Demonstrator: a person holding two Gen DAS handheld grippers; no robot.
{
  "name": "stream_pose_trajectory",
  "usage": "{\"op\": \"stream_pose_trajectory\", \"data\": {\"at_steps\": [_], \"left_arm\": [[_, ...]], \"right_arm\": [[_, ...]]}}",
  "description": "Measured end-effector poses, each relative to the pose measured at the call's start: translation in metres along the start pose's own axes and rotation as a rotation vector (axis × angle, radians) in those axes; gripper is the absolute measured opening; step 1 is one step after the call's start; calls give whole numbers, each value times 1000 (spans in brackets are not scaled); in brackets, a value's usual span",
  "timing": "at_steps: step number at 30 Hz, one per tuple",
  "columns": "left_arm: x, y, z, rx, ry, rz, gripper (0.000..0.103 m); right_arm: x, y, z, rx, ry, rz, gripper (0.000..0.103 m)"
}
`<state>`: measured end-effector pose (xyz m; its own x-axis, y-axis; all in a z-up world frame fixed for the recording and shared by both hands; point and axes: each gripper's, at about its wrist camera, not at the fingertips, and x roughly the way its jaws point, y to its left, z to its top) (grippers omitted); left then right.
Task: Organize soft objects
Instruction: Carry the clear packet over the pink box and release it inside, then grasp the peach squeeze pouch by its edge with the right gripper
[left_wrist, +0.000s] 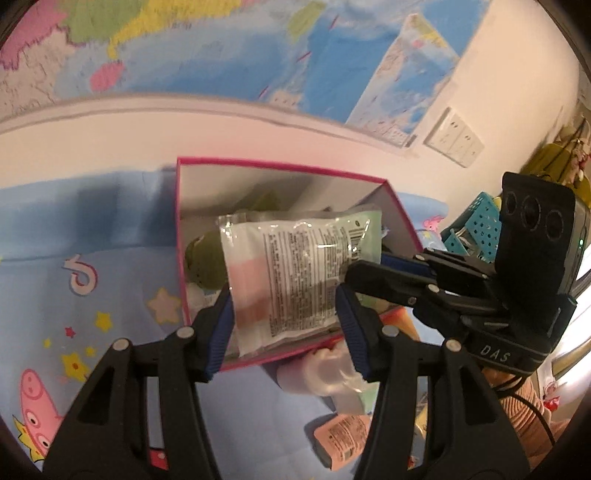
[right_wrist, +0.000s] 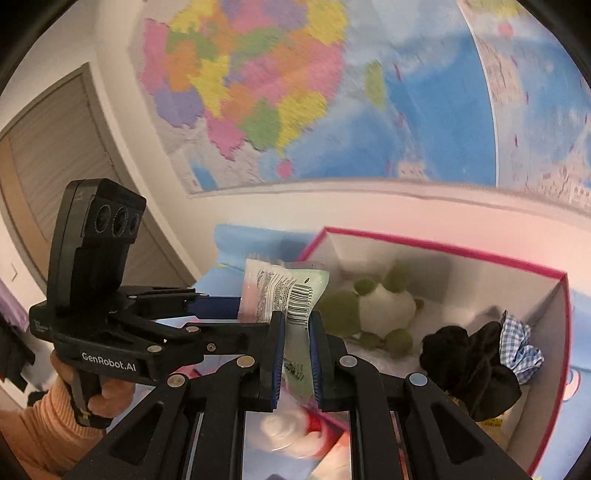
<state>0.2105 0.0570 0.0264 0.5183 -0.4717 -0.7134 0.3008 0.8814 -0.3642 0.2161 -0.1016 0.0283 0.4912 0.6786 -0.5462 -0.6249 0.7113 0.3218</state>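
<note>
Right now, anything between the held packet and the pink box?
Nothing visible blocks it. Both tools, left and right, hold the packet over the open pink box. Inside, a green plush and black fabric leave floor space.

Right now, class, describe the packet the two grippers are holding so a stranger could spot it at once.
Find the pink-edged box on the blue cartoon sheet, below the wall map. Just above its near side hangs a flat clear packet, pinched by both grippers. Unlike the green plush toy and dark cloth inside, it is glossy, with small print and a barcode.
</note>
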Motion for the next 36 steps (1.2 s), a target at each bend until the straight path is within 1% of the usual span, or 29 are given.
{"op": "stream_pose_trajectory", "data": {"at_steps": [3,4,5,6,7,8,11,12,15,20,23,26,28,32,36], "left_arm": [[14,6,0,-23,29,20,56],[15,9,0,-36,30,30,56],[15,11,1,-47,26,42,56],[14,13,1,-57,15,53,56],[12,14,1,-63,3,56,56],[10,16,1,-71,-5,62,56],[0,15,0,-62,-36,79,56],[-4,14,-2,-57,-45,93,56],[-12,12,-7,-47,-62,91,56],[-25,-1,-25,-10,-86,43,56],[-33,-15,-43,37,-98,10,57],[-42,-31,-65,93,-101,-26,58],[-44,-39,-80,112,-87,-58,59],[-40,-50,-108,150,-49,-60,59],[-23,-57,-134,157,20,-62,59]], "right_arm": [[12,-9,-5,24,47,-22,16],[16,-10,-7,34,71,-33,22],[24,-13,-9,51,111,-56,33],[27,-16,-12,60,134,-68,39],[32,-19,-14,72,161,-87,47],[35,-23,-17,88,179,-112,48],[30,-30,-21,110,174,-124,48],[27,-32,-22,119,169,-122,48],[11,-34,-24,128,143,-105,48],[-26,-26,-32,114,82,-69,48],[-47,-17,-36,97,47,-38,48],[-70,-6,-49,63,30,-10,48],[-82,0,-59,45,28,8,48],[-98,12,-88,32,58,50,48],[-95,14,-119,53,116,58,48]]}}
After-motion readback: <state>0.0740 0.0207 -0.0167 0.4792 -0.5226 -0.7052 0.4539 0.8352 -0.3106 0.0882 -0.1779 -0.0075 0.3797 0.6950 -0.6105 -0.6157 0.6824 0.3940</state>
